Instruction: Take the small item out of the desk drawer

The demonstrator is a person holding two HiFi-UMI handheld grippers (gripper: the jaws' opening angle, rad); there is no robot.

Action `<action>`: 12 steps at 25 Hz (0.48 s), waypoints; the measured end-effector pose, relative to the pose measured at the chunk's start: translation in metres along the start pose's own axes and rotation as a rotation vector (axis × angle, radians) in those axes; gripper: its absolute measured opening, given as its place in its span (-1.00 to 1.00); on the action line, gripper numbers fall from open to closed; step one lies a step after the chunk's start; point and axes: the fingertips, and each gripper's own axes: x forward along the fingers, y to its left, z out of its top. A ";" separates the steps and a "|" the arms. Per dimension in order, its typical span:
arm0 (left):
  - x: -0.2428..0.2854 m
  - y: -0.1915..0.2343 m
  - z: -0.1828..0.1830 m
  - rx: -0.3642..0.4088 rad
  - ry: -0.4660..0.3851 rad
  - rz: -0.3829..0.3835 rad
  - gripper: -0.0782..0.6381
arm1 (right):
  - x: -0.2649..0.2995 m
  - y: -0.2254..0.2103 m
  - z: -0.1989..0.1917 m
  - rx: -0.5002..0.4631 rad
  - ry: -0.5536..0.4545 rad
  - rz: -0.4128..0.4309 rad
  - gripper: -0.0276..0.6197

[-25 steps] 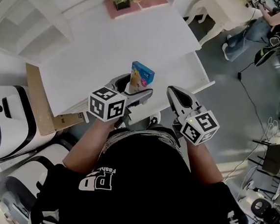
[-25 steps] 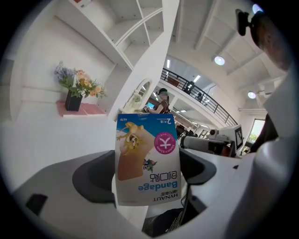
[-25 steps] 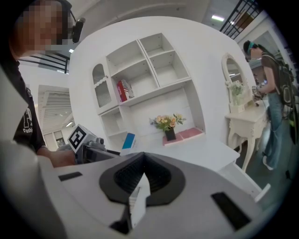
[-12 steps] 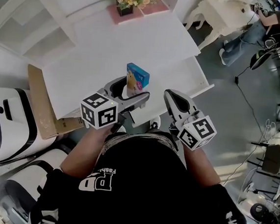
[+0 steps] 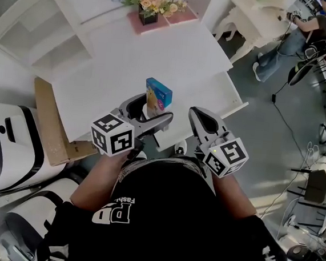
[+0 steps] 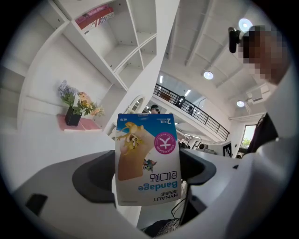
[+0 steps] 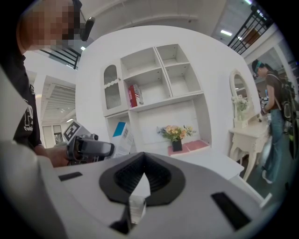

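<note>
Above the front edge of the white desk (image 5: 117, 65), holds a small box (image 5: 158, 93) clamped between both jaws of the left gripper (image 5: 149, 111). Grips it by one end, roughly upright and clear of the desk top, with the blue end pointing away from the gripper. In the left gripper view, shows the print upside down: a cartoon picture, a round pink mark and the word "Bandage". Carries the right gripper (image 5: 200, 118) just beside the left one, near the same desk edge and apart from the box. Has that one's jaws pressed together at the tips, with nothing between them.

At the far edge of the desk, a bunch of flowers (image 5: 155, 3) in a dark pot, set on a pink mat (image 5: 179, 17). Behind it, white shelves (image 7: 154, 79) with a red book (image 7: 135, 95) in one compartment. Beside the desk's left end, a sheet of cardboard (image 5: 47, 116). Off to the right, well apart, a person (image 5: 293, 30) at another white table (image 5: 260, 10).
</note>
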 end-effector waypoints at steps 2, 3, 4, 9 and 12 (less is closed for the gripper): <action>-0.006 -0.002 0.003 0.008 -0.006 -0.008 0.38 | 0.002 0.006 0.000 0.005 -0.003 0.001 -0.89; -0.012 -0.003 0.003 0.013 -0.009 -0.012 0.38 | 0.002 0.012 0.000 0.005 -0.005 0.003 -0.89; -0.018 -0.004 0.003 0.017 -0.012 -0.016 0.38 | 0.003 0.018 0.000 0.005 -0.008 0.005 -0.89; -0.037 -0.008 0.001 0.028 -0.017 -0.033 0.38 | 0.006 0.039 -0.006 0.045 -0.024 0.011 -0.89; -0.047 -0.011 -0.006 0.028 -0.005 -0.050 0.38 | 0.007 0.054 -0.013 0.068 -0.025 0.008 -0.89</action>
